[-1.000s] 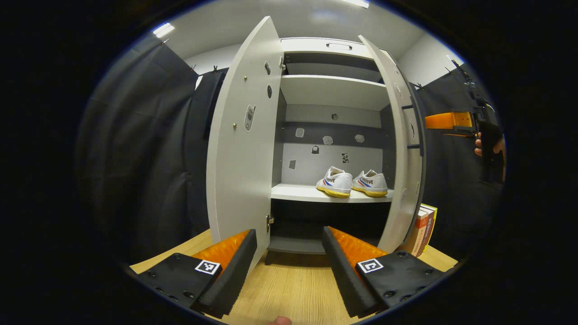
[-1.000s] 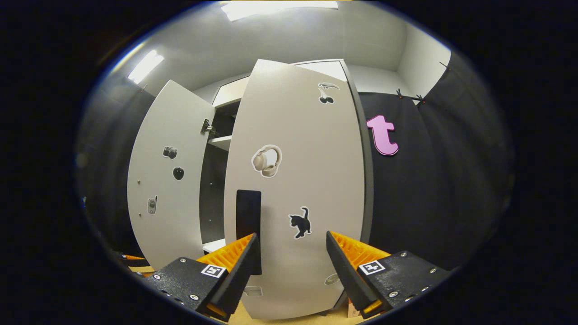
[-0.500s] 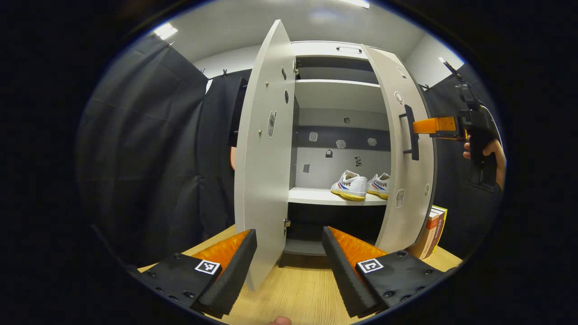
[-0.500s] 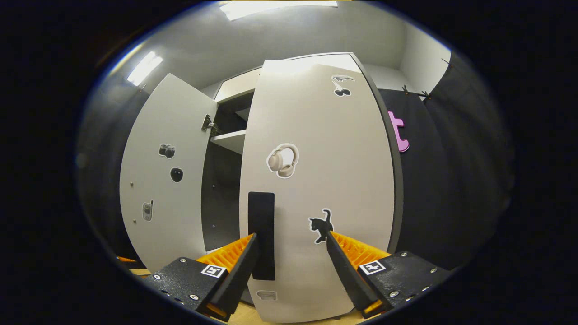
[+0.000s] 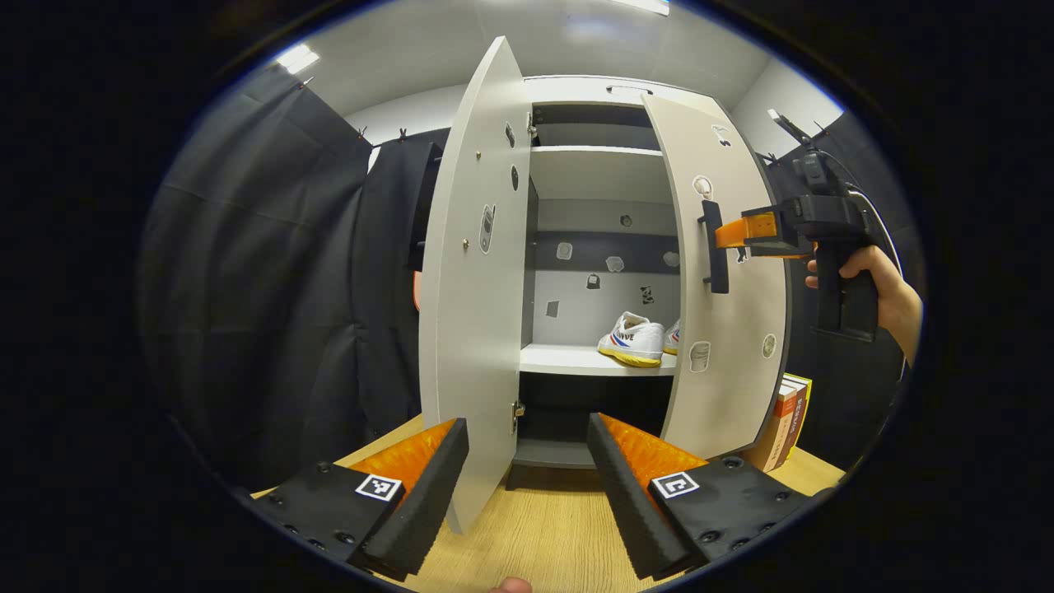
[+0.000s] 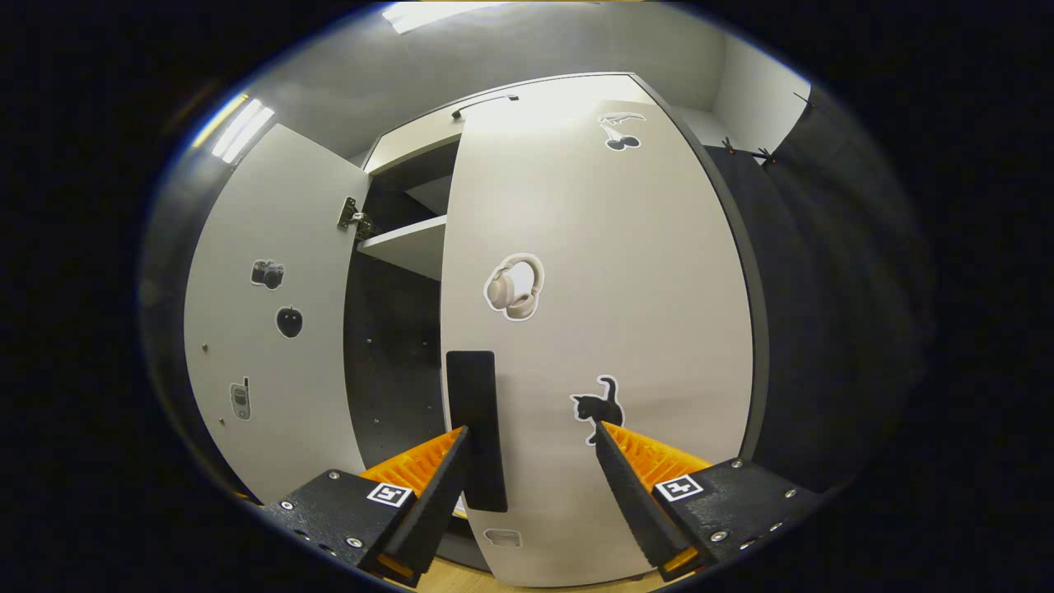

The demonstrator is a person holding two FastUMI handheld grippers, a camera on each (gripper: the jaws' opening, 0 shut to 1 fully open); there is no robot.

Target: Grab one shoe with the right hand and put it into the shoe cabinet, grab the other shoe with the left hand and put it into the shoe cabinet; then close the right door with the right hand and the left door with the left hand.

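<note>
Now, right gripper: your right gripper [image 6: 531, 436] has its fingers spread apart against the front of the right door [image 6: 609, 272], clamped on nothing; in the left gripper view you see it [image 5: 725, 235] held in your hand [image 5: 865, 276] with its tips at the door's dark handle [image 5: 713, 247].
Handle: in the right gripper view the handle [image 6: 478, 428] stands just beside the left finger.
Right door: partly swung in, still ajar.
Left gripper: your left gripper [image 5: 527, 449] is open and holds nothing, low over the wooden floor [image 5: 535, 527] in front of the cabinet [image 5: 605, 173].
Left door: the left door [image 5: 473, 280] stands wide open, its edge between your fingers.
Shoes: one white shoe [image 5: 632, 338] sits on the lower shelf [image 5: 568, 360]; the second shoe [image 5: 671, 338] beside it is mostly hidden behind the right door.
Books: books [image 5: 782, 420] stand at the cabinet's right foot.
</note>
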